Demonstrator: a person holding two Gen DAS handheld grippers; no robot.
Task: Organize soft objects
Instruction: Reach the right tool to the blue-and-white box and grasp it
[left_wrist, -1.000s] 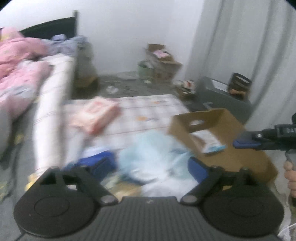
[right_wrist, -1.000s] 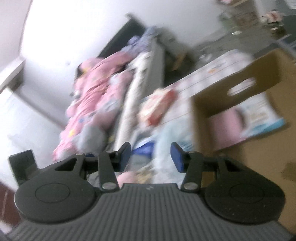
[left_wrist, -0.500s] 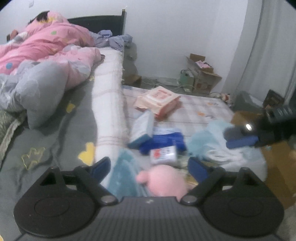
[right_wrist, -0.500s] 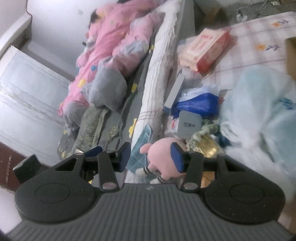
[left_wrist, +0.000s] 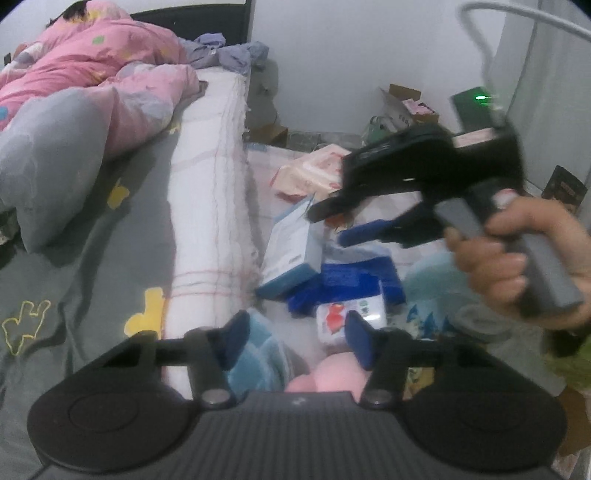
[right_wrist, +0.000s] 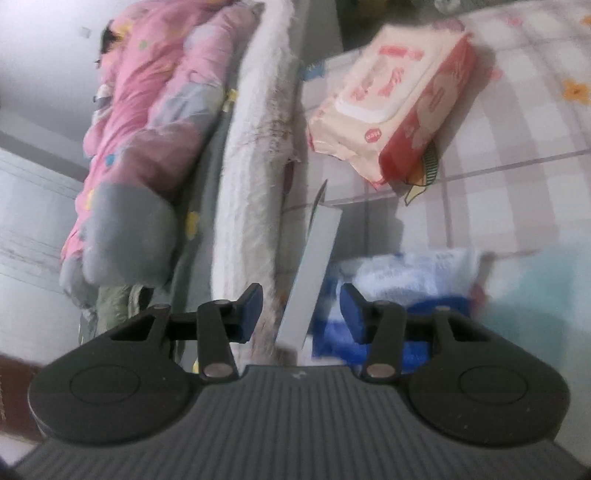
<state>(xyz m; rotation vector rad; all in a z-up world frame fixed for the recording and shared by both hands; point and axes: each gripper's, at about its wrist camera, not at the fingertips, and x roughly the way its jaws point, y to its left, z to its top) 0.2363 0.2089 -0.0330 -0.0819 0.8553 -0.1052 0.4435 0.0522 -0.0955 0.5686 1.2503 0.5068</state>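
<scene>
Soft objects lie heaped on a checked sheet (right_wrist: 517, 155) beside the bed. From the left: a pink quilt (left_wrist: 92, 66) and a grey pillow (left_wrist: 48, 162) rest on the bed, then a white rolled cover (left_wrist: 210, 206) runs along its edge. Next to it, a blue-edged box (left_wrist: 291, 251) stands tilted on its side, touching a blue pack (left_wrist: 358, 273). A small tissue pack (left_wrist: 351, 314) lies just in front of the blue pack. A pink plush (left_wrist: 328, 376) sits low, partly hidden by the left gripper (left_wrist: 295, 343), whose jaws are spread, holding nothing. Farther back, a pink wipes pack (right_wrist: 399, 96) rests flat on the sheet. A pale blue cloth (left_wrist: 436, 288) lies to the right. The right gripper (right_wrist: 301, 312) hangs over the box's upper edge, jaws spread, gripping nothing. The right hand (left_wrist: 517, 254) clasps its handle.
</scene>
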